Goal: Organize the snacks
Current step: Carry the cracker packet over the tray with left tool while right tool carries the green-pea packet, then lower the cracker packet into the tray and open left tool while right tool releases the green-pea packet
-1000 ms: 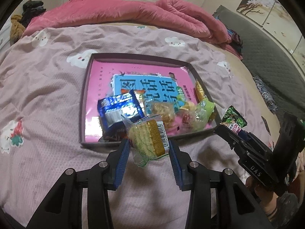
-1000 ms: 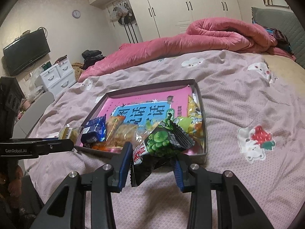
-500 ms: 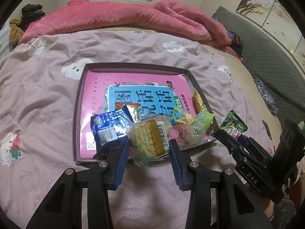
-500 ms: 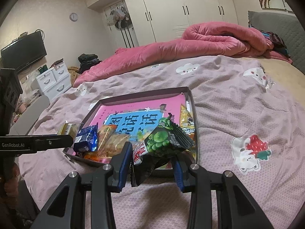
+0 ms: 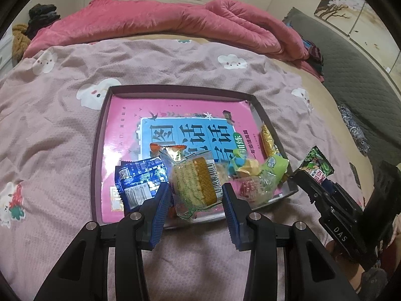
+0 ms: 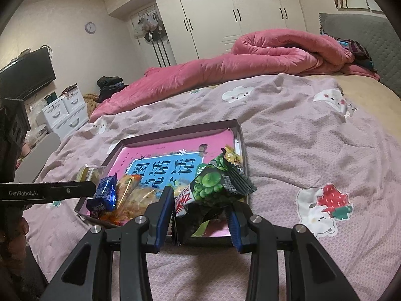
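A shallow dark tray [image 5: 96, 150] lined with a pink and blue book lies on the bed, with several snack packets along its near edge. My left gripper [image 5: 196, 195] is shut on a clear-wrapped yellow cake packet [image 5: 195, 185], held over the tray's near edge beside a blue packet [image 5: 139, 179]. My right gripper [image 6: 200, 208] is shut on a black and green pea snack bag [image 6: 213, 190], just in front of the tray [image 6: 175, 135]. In the left wrist view the right gripper [image 5: 323, 180] shows at the tray's right corner with that bag [image 5: 317, 166].
The bed carries a pink cloud-print sheet [image 5: 50, 125] and a rolled pink duvet [image 6: 275, 52] at the back. A grey headboard [image 5: 351, 75] stands on the right. White drawers [image 6: 65, 113], a television [image 6: 27, 75] and wardrobes [image 6: 225, 12] line the room's far side.
The left gripper has moved forward with the cake packet, from in front of the tray to over its near edge. The right gripper has stayed almost still with its bag.
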